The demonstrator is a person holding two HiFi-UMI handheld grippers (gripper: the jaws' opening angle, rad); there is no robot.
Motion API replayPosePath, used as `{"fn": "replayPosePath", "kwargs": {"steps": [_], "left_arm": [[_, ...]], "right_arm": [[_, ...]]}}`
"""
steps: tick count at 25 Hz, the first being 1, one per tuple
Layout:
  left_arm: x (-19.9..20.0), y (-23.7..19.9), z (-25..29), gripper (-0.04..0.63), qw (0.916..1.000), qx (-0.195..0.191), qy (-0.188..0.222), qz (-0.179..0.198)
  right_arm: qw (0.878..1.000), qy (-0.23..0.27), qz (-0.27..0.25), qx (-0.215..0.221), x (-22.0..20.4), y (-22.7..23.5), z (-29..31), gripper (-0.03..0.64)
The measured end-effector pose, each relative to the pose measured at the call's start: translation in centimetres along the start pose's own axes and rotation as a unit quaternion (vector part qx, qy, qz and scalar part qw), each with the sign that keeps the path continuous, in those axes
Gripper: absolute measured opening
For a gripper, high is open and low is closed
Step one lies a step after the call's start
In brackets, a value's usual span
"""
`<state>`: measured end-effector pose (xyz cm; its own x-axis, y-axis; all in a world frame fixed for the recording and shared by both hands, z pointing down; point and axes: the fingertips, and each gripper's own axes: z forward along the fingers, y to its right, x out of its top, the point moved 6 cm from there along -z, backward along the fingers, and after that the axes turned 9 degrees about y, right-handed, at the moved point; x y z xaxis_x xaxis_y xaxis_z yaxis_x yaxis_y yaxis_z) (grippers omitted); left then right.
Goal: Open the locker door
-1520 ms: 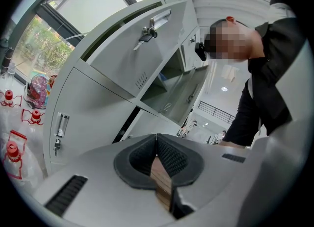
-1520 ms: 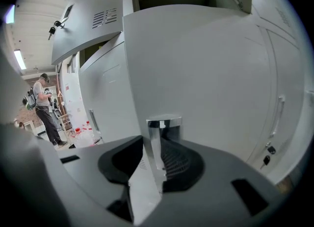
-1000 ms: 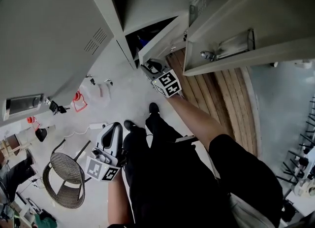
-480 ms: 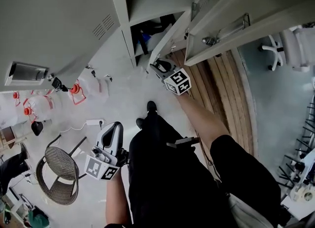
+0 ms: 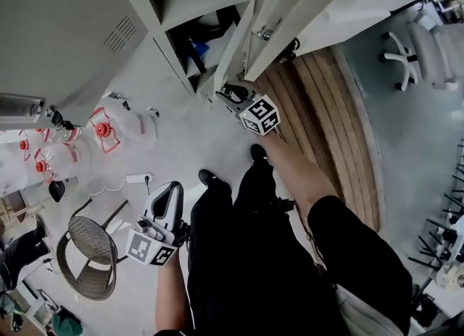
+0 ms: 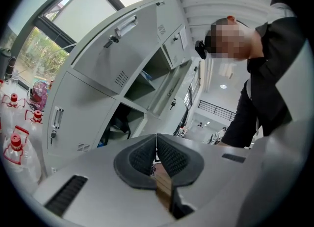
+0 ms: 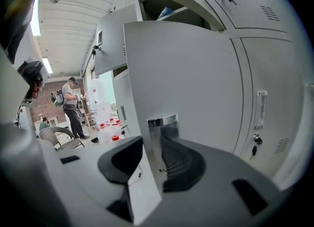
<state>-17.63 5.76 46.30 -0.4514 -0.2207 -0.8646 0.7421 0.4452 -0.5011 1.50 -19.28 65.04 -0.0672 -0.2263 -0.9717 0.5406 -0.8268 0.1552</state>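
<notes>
The grey locker door [image 7: 186, 74] stands ajar with its free edge running between my right gripper's [image 7: 151, 160] jaws, just under the chrome recessed handle [image 7: 163, 121]. The pads close on that edge. From the head view the right gripper [image 5: 230, 95] sits at the bottom corner of the open door [image 5: 235, 41], and the compartment [image 5: 197, 46] behind it shows dark and blue items. My left gripper [image 5: 171, 191] hangs low beside the person's leg, shut and empty. In the left gripper view its pads [image 6: 147, 155] meet with nothing between them.
Other locker doors [image 5: 348, 1] hang open above on the right. Clear water jugs with red caps [image 5: 101, 128] stand by the lockers, next to a power strip [image 5: 138, 179] and a wicker chair [image 5: 90, 255]. Wooden planks [image 5: 319, 109] and an office chair [image 5: 417, 44] lie right. A person [image 7: 73, 108] stands far off.
The door has swung wider with the right gripper on its edge, showing more of the compartment. The person's feet have stepped forward. The left gripper has stayed put.
</notes>
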Motion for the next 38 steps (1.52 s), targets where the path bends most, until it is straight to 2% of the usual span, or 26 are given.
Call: {"fn": "replayPosePath", "kwargs": {"steps": [10, 14, 20, 28, 38], "left_arm": [[0.2, 7.3, 8.2, 0.017, 0.9994, -0.004, 0.013, 0.033], [-0.8, 9.7, 10.5, 0.017, 0.9989, -0.005, 0.003, 0.046], [-2.0, 12.6, 13.8, 0.017, 0.9989, -0.007, 0.006, 0.046], [-2.7, 15.3, 17.0, 0.017, 0.9986, -0.007, 0.004, 0.051], [-4.1, 17.2, 18.7, 0.017, 0.9988, 0.01, 0.001, 0.048]], "right_arm": [[0.996, -0.001, -0.011, 0.09, -0.8, 1.9, -3.9, 0.124], [0.992, -0.005, -0.018, 0.121, -0.9, 3.1, -5.9, 0.124], [0.987, -0.015, -0.024, 0.161, -0.6, 5.2, -9.2, 0.127], [0.982, -0.022, -0.015, 0.188, -0.8, 7.2, -11.7, 0.132], [0.982, -0.021, -0.011, 0.189, -1.1, 9.1, -13.8, 0.136]]}}
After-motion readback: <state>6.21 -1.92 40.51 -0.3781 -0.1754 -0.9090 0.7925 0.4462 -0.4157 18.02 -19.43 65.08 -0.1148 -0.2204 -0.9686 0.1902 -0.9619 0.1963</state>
